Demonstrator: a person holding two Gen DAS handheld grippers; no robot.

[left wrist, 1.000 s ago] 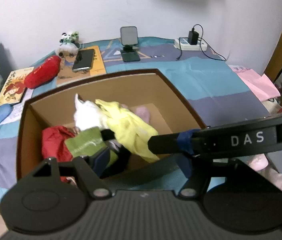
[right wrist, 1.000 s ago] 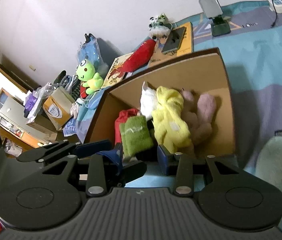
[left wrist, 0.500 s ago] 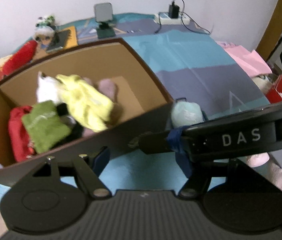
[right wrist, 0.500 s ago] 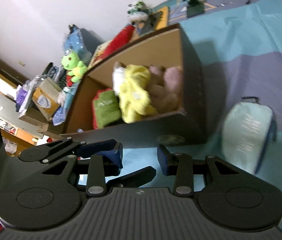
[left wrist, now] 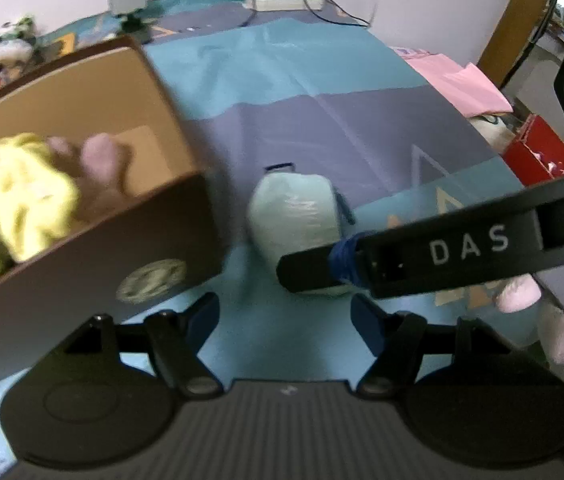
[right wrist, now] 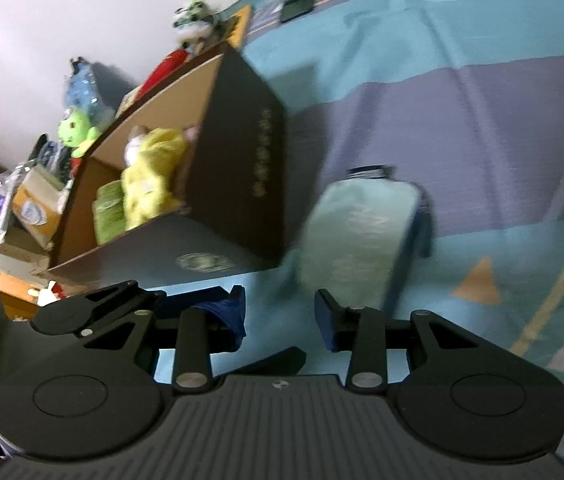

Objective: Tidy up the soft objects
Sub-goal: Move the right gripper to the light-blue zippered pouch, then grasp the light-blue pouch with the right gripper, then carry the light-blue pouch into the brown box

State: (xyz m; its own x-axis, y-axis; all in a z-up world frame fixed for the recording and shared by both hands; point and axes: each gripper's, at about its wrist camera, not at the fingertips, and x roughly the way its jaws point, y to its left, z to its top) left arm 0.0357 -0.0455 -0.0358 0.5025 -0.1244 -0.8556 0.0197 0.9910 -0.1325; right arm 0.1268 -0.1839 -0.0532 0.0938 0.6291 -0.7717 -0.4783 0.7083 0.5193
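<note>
1. Left wrist view: the left gripper [left wrist: 284,314] is seen with fingers apart, empty.
2. The right gripper [right wrist: 279,312] is likewise spread, nothing held.
3. The pale-green pouch [right wrist: 356,236] is laid on the bedspread [right wrist: 462,100], beside the cardboard box [left wrist: 93,256].

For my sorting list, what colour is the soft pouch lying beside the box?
Pale mint green pouch, clearest in the right wrist view.

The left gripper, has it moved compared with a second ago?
Yes. The left gripper was over the cardboard box before; now it hangs outside it, lower, beside the pale green cushion on the bedspread.
</note>
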